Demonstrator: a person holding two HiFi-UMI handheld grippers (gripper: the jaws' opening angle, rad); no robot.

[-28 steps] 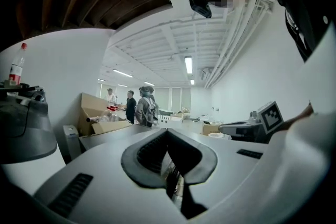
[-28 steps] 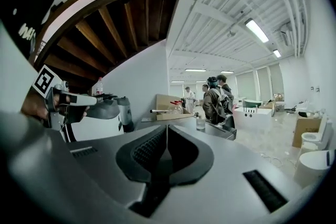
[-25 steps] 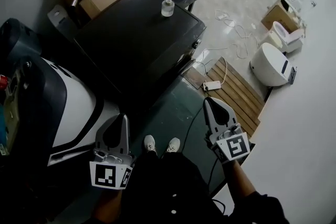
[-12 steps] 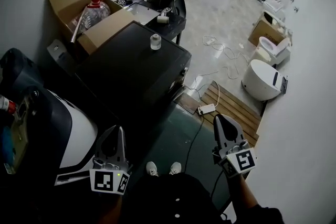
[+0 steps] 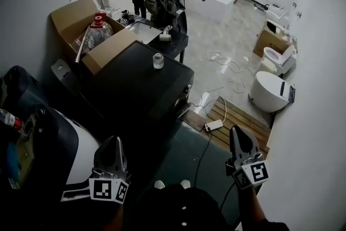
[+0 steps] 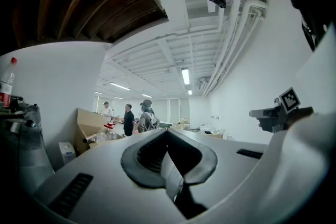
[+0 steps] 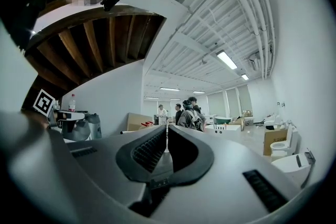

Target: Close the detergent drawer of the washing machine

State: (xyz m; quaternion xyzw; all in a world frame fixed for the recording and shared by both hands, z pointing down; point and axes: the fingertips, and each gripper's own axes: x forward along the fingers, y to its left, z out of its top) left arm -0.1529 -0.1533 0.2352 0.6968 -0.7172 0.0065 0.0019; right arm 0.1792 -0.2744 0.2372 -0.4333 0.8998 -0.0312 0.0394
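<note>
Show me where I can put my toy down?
The black machine top is bare except a small jar near its far edge. The dark floor beside the wooden pallet is mostly free. Crowded: the cardboard box and the cables beyond.

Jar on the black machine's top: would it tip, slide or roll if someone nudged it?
The jar looks small and clear, so probably light. It stands upright and squat on the flat top, so a nudge would likely slide it, not tip it. It looks round; on its side it might roll.
</note>
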